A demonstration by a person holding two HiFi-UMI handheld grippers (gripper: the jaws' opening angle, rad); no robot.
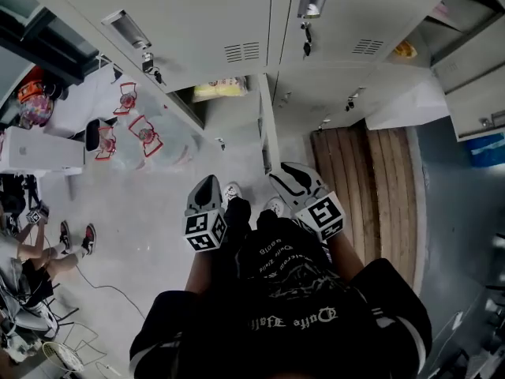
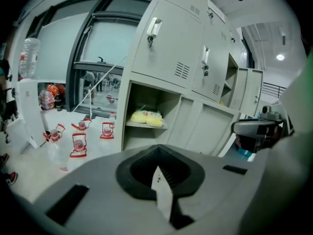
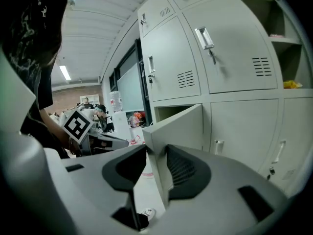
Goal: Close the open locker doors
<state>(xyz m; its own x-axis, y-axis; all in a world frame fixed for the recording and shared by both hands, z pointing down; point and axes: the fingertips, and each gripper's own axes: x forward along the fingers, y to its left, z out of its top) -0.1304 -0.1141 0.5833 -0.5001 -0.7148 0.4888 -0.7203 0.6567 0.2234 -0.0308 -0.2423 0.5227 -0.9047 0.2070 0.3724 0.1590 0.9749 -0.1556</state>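
right claw (image 3: 155, 180): sat wide open round edge of open locker door (image 3: 180, 126), middle of frame, not pinching, likely to push it shut | left claw (image 2: 162, 181): looked closed, held nothing

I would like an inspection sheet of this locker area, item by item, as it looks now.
Surface: grey floor; no table seen.
Job's things: one locker door stands open in the middle; further lockers on the right are open too.
Clutter: water bottles on the floor; yellow pack in the open compartment.
Grippers: left hand-held gripper, jaws look together, nothing between; right hand-held gripper, jaws apart, close to the open door's edge, contact unclear.
Cables: thin cable on the floor, left side.
Surroundings: wooden slats on the right; a person on the left.
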